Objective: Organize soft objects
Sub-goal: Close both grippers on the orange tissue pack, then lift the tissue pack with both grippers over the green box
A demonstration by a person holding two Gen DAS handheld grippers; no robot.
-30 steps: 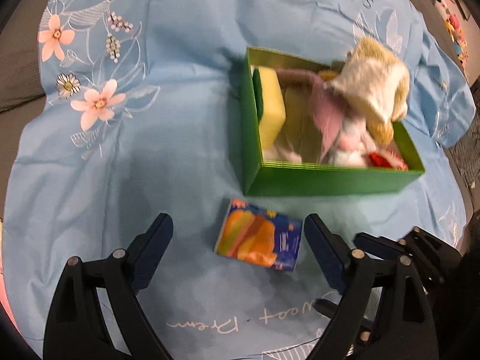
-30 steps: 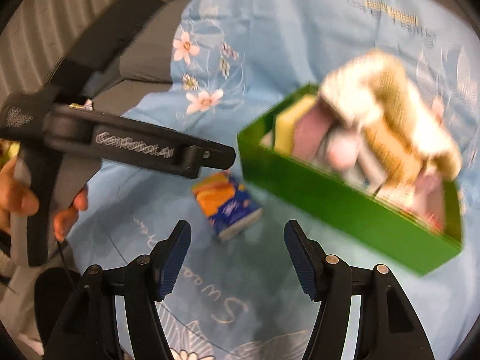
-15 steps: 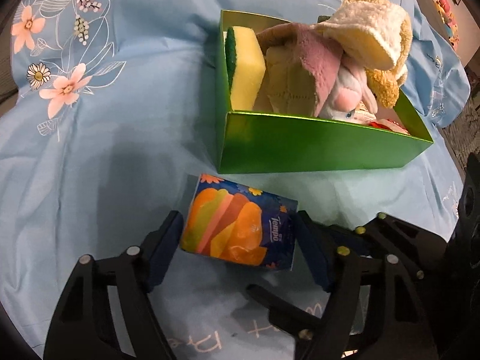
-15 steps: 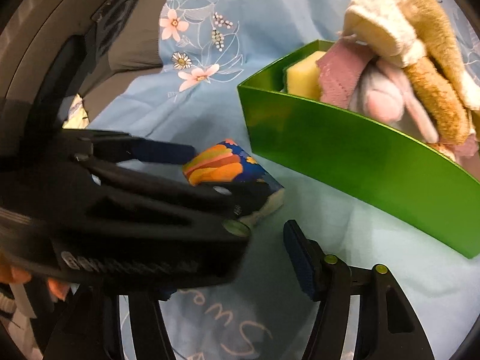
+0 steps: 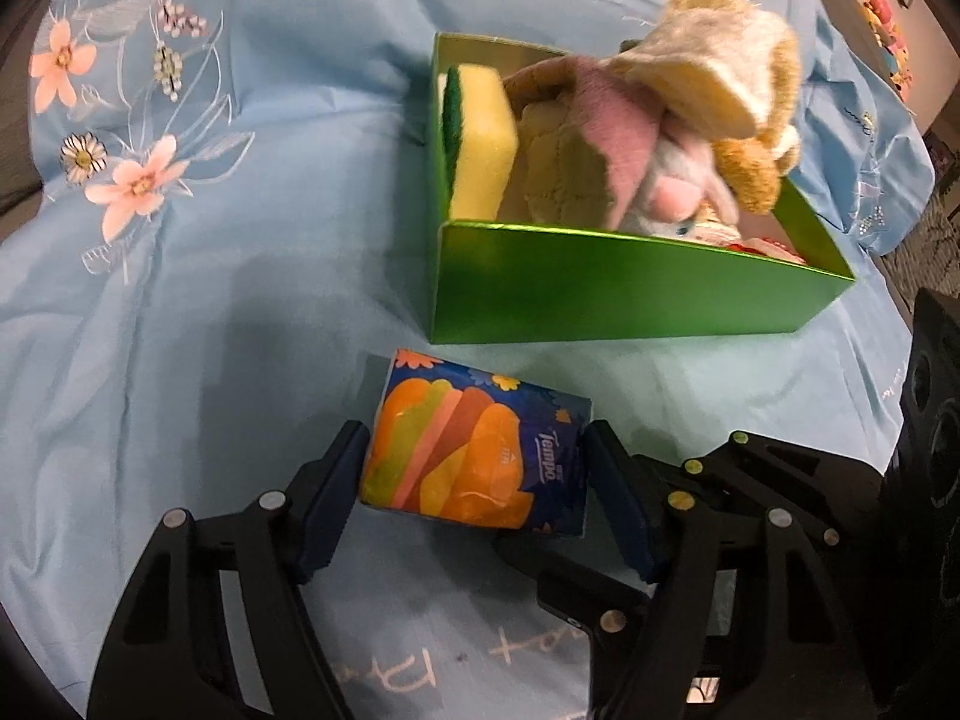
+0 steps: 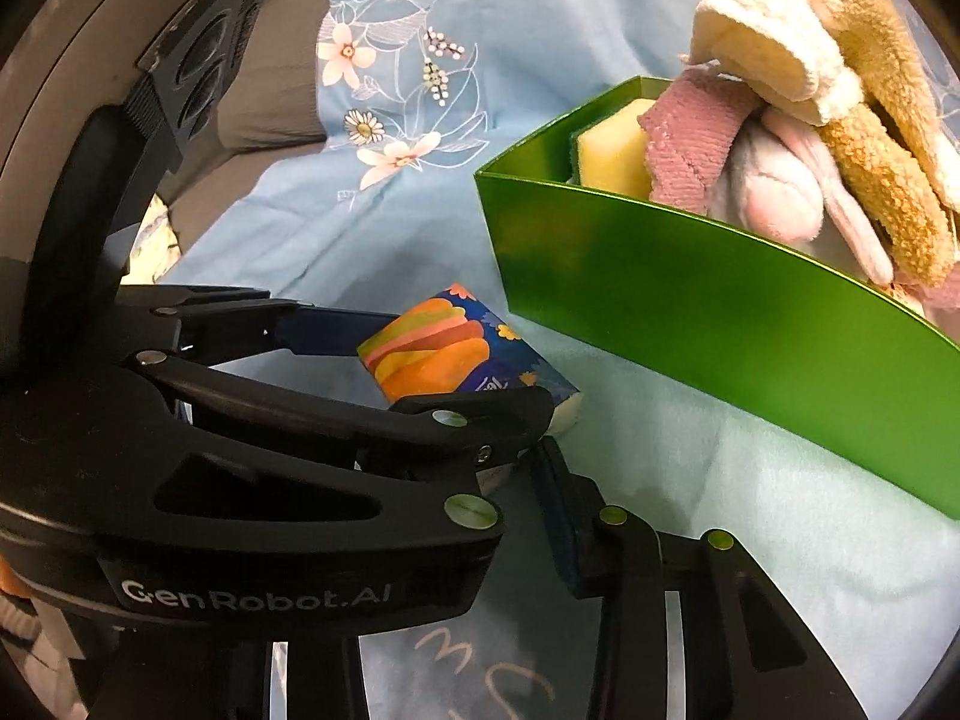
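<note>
On the pale blue embroidered cloth that covers the worktop, going from left to right, the far left holds only stitched pink flowers and no loose item that the views show. Next comes the left gripper, whose jaws have just been closing and now stand on either side of the small tissue pack in its orange-and-blue printed wrapper; the dark pads sit at its two short ends, seemingly touching, though the wrapper shows no dent and I cannot tell how firm the hold is. The pack lies on the cloth just in front of the shiny green rectangular cardboard box, near its front wall but apart from it. To the right, the box is already well filled: a yellow sponge with a green scouring face stands on edge at its left end, beside a mauve towel-like cloth, a pale pink plush toy, and a cream-and-tan fleecy plush heaped above the rim. Farthest right, the right gripper waits close beside and partly under the left one; its jaws have just been closing too, only one finger shows clearly, and nothing appears between them. By my reckoning the sorting is nearly done, with this pack the last loose soft item in view, yet to be lifted and set into the crowded box.
</note>
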